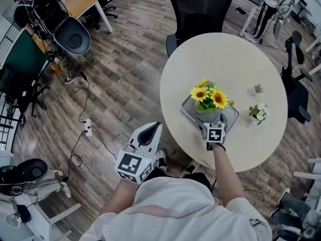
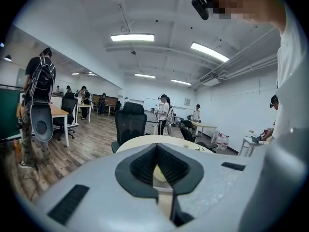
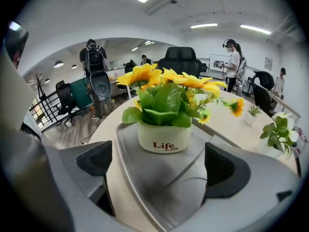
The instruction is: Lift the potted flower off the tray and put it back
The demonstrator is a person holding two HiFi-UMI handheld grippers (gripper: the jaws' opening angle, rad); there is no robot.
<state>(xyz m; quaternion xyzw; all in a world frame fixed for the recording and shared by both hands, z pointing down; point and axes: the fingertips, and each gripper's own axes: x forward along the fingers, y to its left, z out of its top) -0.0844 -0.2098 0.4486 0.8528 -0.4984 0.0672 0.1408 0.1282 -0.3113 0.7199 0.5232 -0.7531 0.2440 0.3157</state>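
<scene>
Hanging low beside the person's body, short of the table (image 1: 225, 59) edge: left gripper (image 1: 153, 129), jaws closed together with nothing between them, confirmed in the left gripper view (image 2: 155, 151).

Right gripper (image 1: 214, 125): reached out over the near edge of the round cream table, at the near end of the tray (image 1: 229, 117). In the right gripper view its jaws stand wide apart (image 3: 161, 163), one to each side of the tray's near part (image 3: 125, 149), gripping nothing.

Tray: grey, rounded corners, flat on the table.

Potted flower (image 1: 209, 100): upright on the tray, towards its far half, ahead of the right jaws and clear of them. White pot printed "Life", green leaves, yellow blooms (image 3: 164, 115).

Two small potted plants (image 1: 258, 113) (image 1: 258, 89): on the table right of the tray, apart from it.

Black office chair (image 1: 199, 6): at the table's far side.
</scene>
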